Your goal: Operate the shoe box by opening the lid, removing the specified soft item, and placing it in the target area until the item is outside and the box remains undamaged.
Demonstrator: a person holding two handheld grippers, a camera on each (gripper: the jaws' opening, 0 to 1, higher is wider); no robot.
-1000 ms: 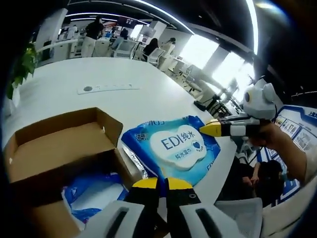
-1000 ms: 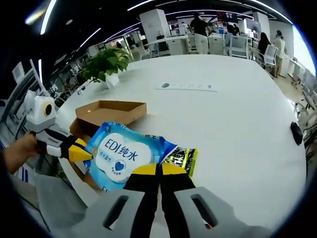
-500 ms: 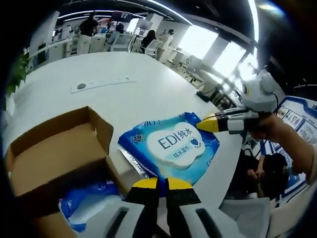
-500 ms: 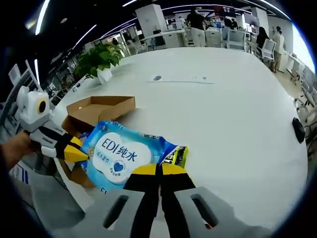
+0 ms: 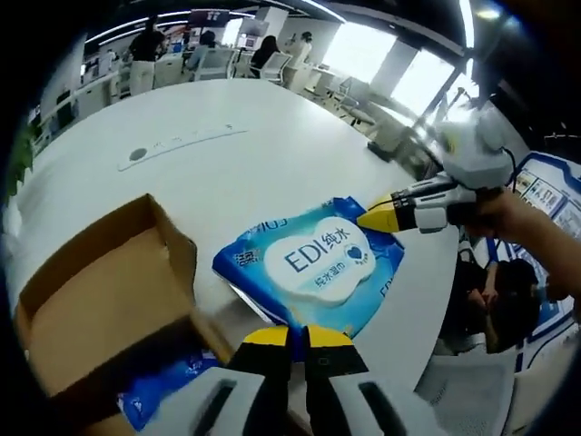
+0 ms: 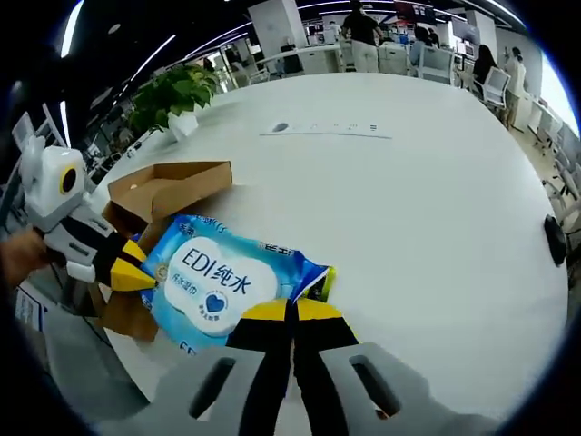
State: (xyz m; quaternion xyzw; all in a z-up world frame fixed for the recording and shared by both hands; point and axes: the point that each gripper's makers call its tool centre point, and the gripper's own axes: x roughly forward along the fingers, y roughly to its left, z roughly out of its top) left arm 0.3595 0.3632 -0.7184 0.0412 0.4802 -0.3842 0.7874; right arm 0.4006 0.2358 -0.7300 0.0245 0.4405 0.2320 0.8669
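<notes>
Both tongs, left [image 5: 289,338] and right [image 6: 292,312], pinch the wipes pack [image 5: 313,266] over the table [image 6: 427,200]; shoe box [image 5: 100,300] open.

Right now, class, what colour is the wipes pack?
Blue with a white label, the wipes pack shows best in the right gripper view.

Your left gripper [image 5: 289,338] covers the wipes pack's [image 5: 313,263] near edge, so no telling what it grips. The box's [image 5: 100,300] blue contents are mostly hidden.
</notes>
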